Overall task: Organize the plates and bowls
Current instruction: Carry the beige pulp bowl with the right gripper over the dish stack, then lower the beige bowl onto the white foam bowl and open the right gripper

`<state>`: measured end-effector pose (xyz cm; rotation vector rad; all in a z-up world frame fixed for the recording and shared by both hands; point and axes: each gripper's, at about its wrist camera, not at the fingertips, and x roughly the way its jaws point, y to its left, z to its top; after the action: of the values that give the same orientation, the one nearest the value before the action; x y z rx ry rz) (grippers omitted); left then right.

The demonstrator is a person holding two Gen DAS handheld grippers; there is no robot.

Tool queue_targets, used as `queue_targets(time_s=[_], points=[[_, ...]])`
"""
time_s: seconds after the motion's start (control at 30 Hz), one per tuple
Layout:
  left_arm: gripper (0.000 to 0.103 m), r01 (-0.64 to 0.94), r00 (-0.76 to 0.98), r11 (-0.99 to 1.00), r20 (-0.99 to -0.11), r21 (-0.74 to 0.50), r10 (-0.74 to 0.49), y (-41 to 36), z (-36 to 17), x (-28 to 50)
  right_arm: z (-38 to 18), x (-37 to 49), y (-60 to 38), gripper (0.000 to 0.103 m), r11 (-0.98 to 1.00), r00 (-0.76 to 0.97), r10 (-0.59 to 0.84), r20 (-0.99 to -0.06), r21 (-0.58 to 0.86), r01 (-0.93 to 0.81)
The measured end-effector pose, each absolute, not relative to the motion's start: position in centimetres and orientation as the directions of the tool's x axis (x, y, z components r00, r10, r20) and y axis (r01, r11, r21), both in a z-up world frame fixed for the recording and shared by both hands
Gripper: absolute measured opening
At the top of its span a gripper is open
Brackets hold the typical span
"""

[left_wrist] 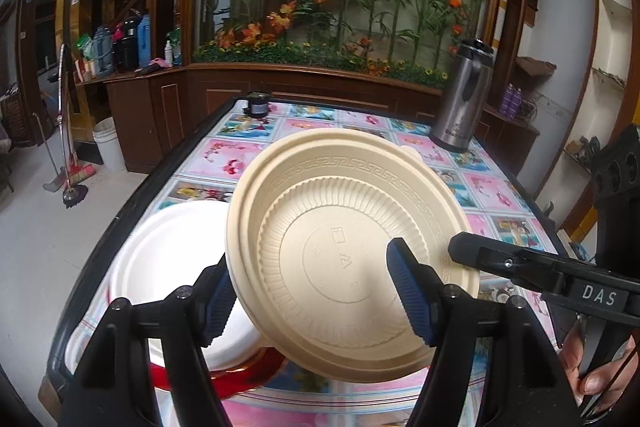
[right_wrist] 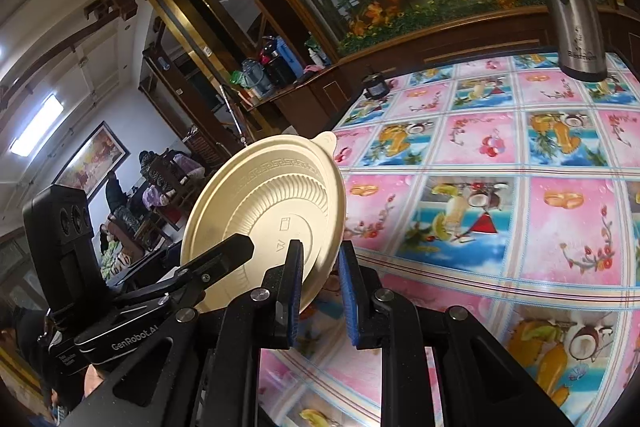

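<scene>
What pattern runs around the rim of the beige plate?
A raised Greek-key band on the plate, with radial ribbing inside it; clearest in the left wrist view.

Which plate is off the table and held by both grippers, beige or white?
The beige plate, embossed and tilted in the air, with the left gripper and right gripper both on its rim. The plain white plate lies flat on the table.

The left gripper (left_wrist: 310, 301) pinches the rim of a tilted beige ribbed plastic plate (left_wrist: 352, 251) between blue-padded fingers (left_wrist: 408, 291), above a white round bowl (left_wrist: 172, 267) on the floral-patterned tabletop (left_wrist: 248, 147).
</scene>
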<state>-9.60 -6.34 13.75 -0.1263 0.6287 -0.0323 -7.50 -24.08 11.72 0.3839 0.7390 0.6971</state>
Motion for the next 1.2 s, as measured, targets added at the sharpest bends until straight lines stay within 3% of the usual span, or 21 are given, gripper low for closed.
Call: queue_targets(time_s=[0.57,1.2], points=[[0.07,-0.18,0.803,0.958,-0.596,-0.223,0.012,4.3,12.5,-11.0,13.1,-6.7,-12.8,0.022,0.701,0.453,0.711,-0.538,0.488,-0.52],[0.07,-0.204,0.76,0.946,-0.65,-0.252,-0.009,6.4,9.0,-9.3,10.4,-6.3,-9.5,0.022,0.737,0.42,0.662,-0.62,0.44,-0.512]])
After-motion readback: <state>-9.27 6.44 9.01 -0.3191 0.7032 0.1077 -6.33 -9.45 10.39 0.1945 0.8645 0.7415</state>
